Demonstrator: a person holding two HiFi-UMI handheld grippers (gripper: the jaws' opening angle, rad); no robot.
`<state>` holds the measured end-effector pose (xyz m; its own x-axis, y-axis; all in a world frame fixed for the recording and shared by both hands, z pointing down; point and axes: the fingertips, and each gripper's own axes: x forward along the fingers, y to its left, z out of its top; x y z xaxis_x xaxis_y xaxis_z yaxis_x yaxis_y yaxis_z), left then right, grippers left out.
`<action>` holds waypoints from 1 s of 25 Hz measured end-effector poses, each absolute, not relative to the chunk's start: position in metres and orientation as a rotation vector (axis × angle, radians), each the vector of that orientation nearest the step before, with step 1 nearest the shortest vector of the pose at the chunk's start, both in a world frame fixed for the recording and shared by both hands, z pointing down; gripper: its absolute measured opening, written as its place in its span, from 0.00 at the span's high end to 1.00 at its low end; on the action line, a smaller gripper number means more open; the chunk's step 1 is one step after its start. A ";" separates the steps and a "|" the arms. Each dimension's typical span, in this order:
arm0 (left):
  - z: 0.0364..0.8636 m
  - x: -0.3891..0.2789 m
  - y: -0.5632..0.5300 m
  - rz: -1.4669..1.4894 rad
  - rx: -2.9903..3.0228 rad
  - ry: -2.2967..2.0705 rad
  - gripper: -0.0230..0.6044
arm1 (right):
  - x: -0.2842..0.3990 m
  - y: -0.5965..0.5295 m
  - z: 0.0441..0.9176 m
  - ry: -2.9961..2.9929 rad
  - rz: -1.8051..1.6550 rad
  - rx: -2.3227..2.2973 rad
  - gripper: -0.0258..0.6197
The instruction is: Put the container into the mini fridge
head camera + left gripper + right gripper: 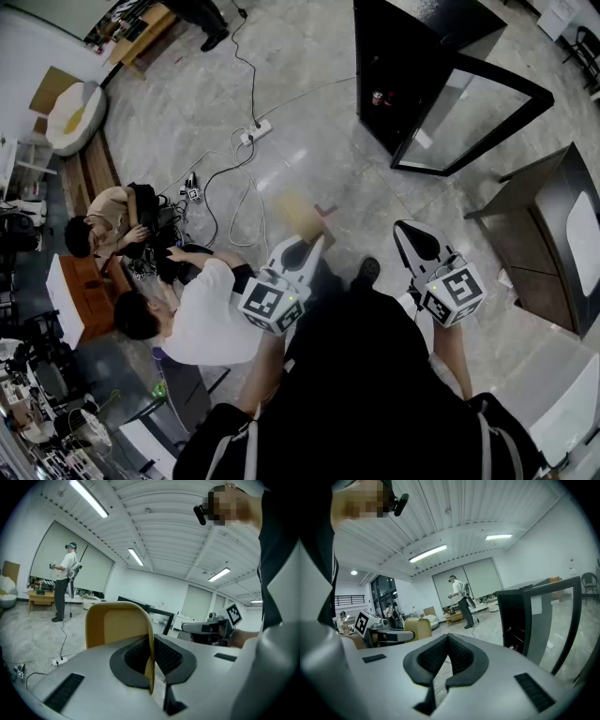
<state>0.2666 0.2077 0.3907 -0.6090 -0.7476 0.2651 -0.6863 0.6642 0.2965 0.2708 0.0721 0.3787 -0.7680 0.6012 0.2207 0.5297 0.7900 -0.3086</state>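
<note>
Left gripper (151,640) jaws narrow, clamped on thin side wall of the tan container (117,623). Container's lower part is cut off behind the jaws; in head view only its top shows past the jaw tips, held over the floor (309,103), well apart from the mini fridge (394,66). Right gripper (448,637) jaws together, nothing btwn. Fridge glass door (478,112) stands open. Inside is dark; a small reddish item (378,97) is too small to tell. White label (424,139) on door, print unreadable.
</note>
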 end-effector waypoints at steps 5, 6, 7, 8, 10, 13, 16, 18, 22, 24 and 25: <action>0.391 0.276 0.208 -0.244 1.145 -2.504 0.90 | 0.284 0.072 0.380 -2.676 0.325 -0.855 0.93; 0.391 0.278 0.207 -0.246 1.150 -2.502 0.90 | 0.287 0.071 0.379 -2.679 0.324 -0.853 0.93; 0.390 0.279 0.205 -0.245 1.155 -2.500 0.90 | 0.288 0.070 0.378 -2.683 0.322 -0.851 0.93; 0.389 0.279 0.203 -0.245 1.160 -2.499 0.90 | 0.290 0.068 0.377 -2.687 0.321 -0.847 0.93; 0.388 0.279 0.197 -0.243 1.172 -2.496 0.90 | 0.292 0.063 0.376 -2.698 0.323 -0.834 0.93; 0.385 0.282 0.192 -0.220 1.191 -2.491 0.90 | 0.297 0.058 0.376 -2.708 0.342 -0.834 0.93; 0.384 0.284 0.190 -0.207 1.196 -2.486 0.90 | 0.299 0.055 0.379 -2.726 0.363 -0.821 0.93; 0.383 0.284 0.191 -0.203 1.197 -2.478 0.90 | 0.297 0.054 0.384 -2.726 0.365 -0.793 0.93; 0.389 0.279 0.199 -0.206 1.202 -2.458 0.90 | 0.291 0.061 0.398 -2.703 0.391 -0.750 0.93; 0.393 0.271 0.204 -0.209 1.210 -2.450 0.90 | 0.283 0.066 0.404 -2.689 0.397 -0.720 0.93; 0.394 0.265 0.207 -0.211 1.219 -2.446 0.90 | 0.278 0.068 0.407 -2.684 0.396 -0.703 0.93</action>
<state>0.2651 0.2070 0.3941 -0.5411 -0.7923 0.2821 -0.7322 0.6088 0.3054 0.2784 0.0684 0.4068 -0.8209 0.5137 0.2496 0.4196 0.8390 -0.3465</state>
